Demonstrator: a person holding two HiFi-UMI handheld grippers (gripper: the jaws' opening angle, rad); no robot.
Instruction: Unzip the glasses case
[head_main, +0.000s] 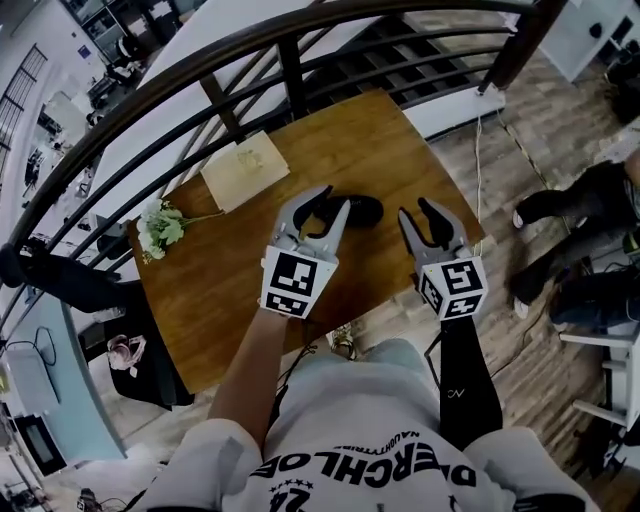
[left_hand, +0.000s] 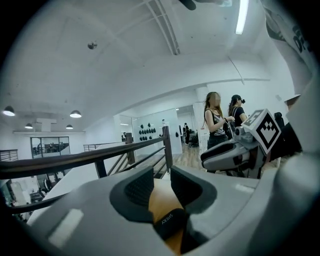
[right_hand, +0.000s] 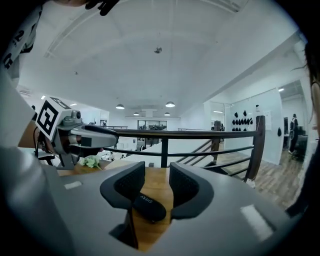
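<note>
A black oval glasses case (head_main: 362, 210) lies on the wooden table (head_main: 240, 290), between my two grippers. My left gripper (head_main: 332, 203) hovers at the case's left end with its jaws apart. In the left gripper view the case's end (left_hand: 169, 223) shows low in the gap of that gripper (left_hand: 160, 187), with no pad touching it. My right gripper (head_main: 417, 213) stands just right of the case, also open. In the right gripper view the case (right_hand: 149, 205) lies on the wood in front of and below the right gripper (right_hand: 156, 185), apart from both pads.
A flat beige box (head_main: 245, 170) lies at the table's far left and a bunch of white flowers (head_main: 158, 226) at its left edge. A dark railing (head_main: 290, 60) runs behind the table. People stand in the background (left_hand: 214, 120). A person's legs (head_main: 560, 215) are right of the table.
</note>
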